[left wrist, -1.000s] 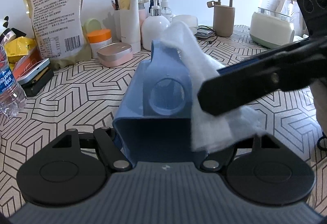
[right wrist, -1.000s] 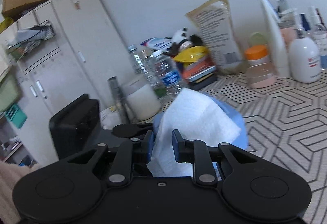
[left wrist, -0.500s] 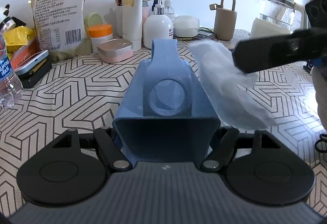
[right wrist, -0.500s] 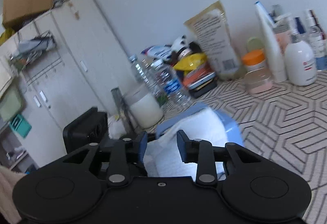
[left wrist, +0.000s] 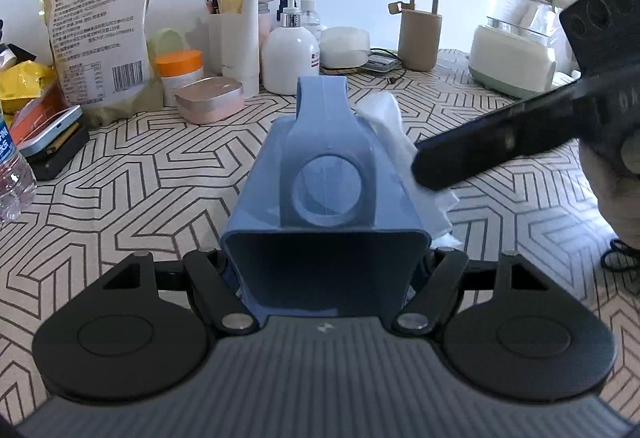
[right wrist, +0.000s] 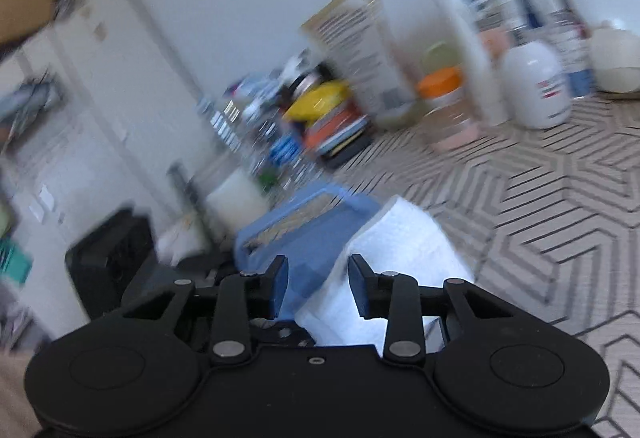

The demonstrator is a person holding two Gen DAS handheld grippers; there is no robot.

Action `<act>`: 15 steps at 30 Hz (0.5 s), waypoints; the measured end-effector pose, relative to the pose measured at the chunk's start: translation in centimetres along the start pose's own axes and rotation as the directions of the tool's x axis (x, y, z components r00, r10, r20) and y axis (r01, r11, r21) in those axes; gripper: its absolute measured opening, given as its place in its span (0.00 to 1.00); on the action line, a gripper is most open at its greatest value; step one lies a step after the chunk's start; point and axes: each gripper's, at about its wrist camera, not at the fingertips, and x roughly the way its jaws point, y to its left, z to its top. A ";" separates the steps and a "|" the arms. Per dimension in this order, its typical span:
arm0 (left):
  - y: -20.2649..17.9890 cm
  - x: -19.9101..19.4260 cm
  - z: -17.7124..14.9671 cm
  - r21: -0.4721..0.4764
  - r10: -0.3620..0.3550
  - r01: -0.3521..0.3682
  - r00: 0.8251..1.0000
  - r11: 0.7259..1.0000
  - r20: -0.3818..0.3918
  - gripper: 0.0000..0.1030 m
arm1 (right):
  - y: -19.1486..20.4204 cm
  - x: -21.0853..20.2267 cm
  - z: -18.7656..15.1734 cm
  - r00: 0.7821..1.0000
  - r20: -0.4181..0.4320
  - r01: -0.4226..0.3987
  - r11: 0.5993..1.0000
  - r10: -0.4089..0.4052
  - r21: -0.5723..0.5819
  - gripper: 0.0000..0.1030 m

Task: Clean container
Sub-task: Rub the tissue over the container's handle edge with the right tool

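Two views. Left wrist: left gripper (left wrist: 324,270) jaws clenched on the blue container (left wrist: 324,222), open mouth toward cam, held above the patterned worktop (left wrist: 120,198). White wipe (left wrist: 394,134) lies along the container's right side, w/ the right gripper's black finger over it.

Right wrist, blurred: right gripper (right wrist: 318,286) jaws have just been opening; wipe (right wrist: 396,262) sits btwn them, mostly at the right jaw, pads not clearly pressing, so released by the look of it. Container edge (right wrist: 304,226) just ahead of the left jaw.

Risk, my guess: wipe slips off to the worktop since nothing pins it; re-closing could nip the container wall instead
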 end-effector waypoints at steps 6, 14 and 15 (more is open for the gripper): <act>-0.3 0.0 0.0 0.011 0.014 -0.014 1.000 1.000 0.000 0.71 | 0.8 0.3 0.1 0.996 -0.016 0.087 0.994 -0.089 -0.071 0.46; -0.1 0.2 0.0 -0.008 0.003 -0.003 1.000 1.000 -0.016 0.72 | -1.6 -2.8 0.6 0.966 0.107 0.232 0.972 -0.235 0.038 0.57; -0.1 0.2 0.0 -0.007 0.003 -0.004 1.000 1.000 -0.016 0.72 | -1.9 -2.7 0.5 0.958 0.091 0.270 0.962 -0.272 0.036 0.57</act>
